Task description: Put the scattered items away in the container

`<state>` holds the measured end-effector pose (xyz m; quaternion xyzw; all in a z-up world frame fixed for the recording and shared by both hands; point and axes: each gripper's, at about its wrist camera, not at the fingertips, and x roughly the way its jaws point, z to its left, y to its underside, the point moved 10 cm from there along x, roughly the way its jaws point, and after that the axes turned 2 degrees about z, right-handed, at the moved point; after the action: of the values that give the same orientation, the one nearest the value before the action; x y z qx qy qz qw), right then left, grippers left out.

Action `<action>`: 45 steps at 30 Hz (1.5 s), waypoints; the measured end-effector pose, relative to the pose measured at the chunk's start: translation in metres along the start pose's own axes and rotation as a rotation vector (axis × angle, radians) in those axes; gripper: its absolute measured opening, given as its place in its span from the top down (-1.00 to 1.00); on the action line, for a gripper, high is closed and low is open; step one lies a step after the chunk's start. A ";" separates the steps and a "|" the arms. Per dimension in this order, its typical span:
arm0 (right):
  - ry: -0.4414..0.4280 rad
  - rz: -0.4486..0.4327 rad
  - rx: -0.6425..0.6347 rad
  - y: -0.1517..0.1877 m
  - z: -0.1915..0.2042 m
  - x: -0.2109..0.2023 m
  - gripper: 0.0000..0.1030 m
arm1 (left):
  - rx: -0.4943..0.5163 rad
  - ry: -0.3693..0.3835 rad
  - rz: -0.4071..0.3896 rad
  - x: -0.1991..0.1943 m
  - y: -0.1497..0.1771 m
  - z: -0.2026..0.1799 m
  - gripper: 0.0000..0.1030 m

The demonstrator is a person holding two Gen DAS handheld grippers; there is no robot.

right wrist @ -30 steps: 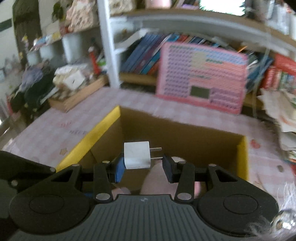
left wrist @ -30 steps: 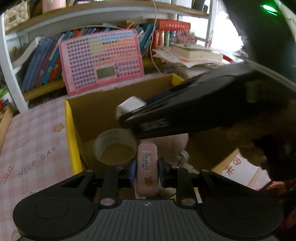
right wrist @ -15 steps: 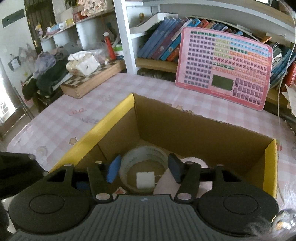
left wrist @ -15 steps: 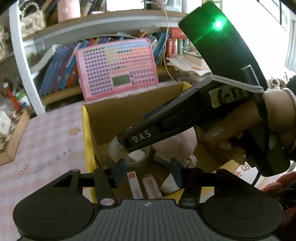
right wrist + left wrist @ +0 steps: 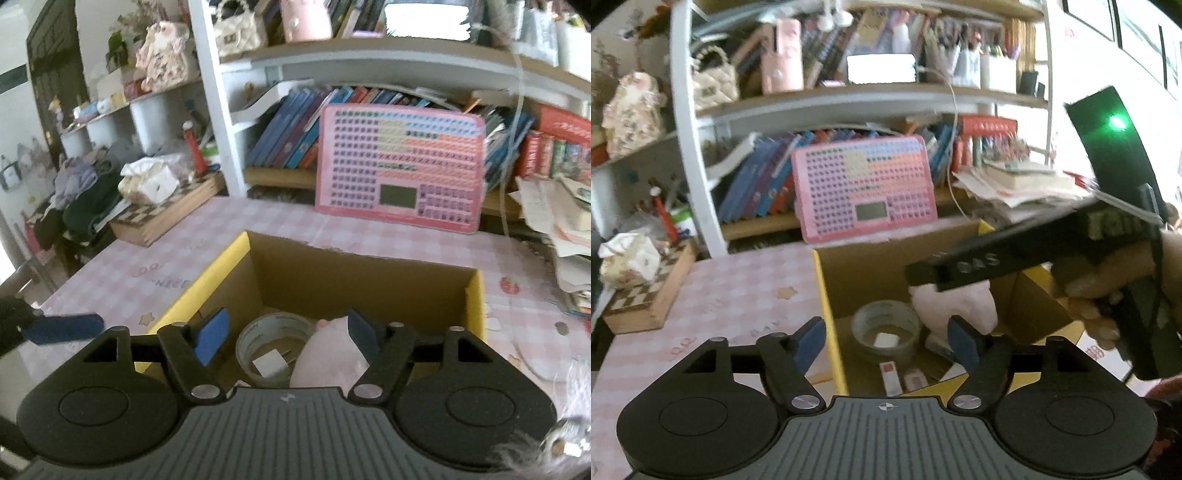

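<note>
A cardboard box with yellow rims [image 5: 829, 317] [image 5: 207, 291] stands on the pink checked table. Inside lie a tape roll [image 5: 884, 323] [image 5: 275, 326], a white charger plug [image 5: 885, 339] [image 5: 270, 365] in the roll's ring, a pink plush [image 5: 955, 304] [image 5: 327, 360] and a pink tube [image 5: 914, 376] beside a small white stick [image 5: 889, 374]. My left gripper [image 5: 884, 341] hangs over the box's left rim, jaws opening and empty. My right gripper [image 5: 284, 334] is above the box, jaws opening, nothing pressed between them; in the left wrist view it reaches in from the right [image 5: 960, 267], held by a hand [image 5: 1108, 284].
A pink keyboard toy [image 5: 864, 188] [image 5: 400, 168] leans on the bookshelf behind the box. A wooden checkered box [image 5: 646, 295] [image 5: 166, 214] with tissues sits far left. Stacked papers [image 5: 1015, 184] [image 5: 561, 218] lie at the right.
Both grippers opened: the left let go of the pink tube, the right dropped the white plug into the tape roll. Both drew back and up from the box.
</note>
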<state>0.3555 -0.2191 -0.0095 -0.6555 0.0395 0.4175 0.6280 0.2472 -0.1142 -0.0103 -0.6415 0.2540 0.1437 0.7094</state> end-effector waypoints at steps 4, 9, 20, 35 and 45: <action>0.068 -0.046 0.004 0.012 0.005 -0.023 -0.52 | -0.026 -0.027 -0.023 -0.016 0.007 0.013 -0.66; 0.126 -0.084 0.002 0.030 0.020 -0.048 -0.67 | -0.047 -0.068 -0.048 -0.039 0.020 0.029 -0.80; 0.182 -0.051 0.004 0.086 0.083 -0.084 -0.81 | -0.126 -0.141 0.013 -0.090 0.079 0.068 -0.85; 0.182 0.028 0.021 0.141 0.135 -0.108 -0.90 | -0.120 -0.136 0.120 -0.120 0.132 0.079 -0.99; 0.187 0.057 0.030 0.154 0.147 -0.109 -0.91 | -0.107 -0.112 0.163 -0.124 0.145 0.076 -1.00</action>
<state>0.1229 -0.1765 -0.0459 -0.6806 0.1227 0.3715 0.6195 0.0807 -0.0042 -0.0603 -0.6466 0.2571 0.2499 0.6733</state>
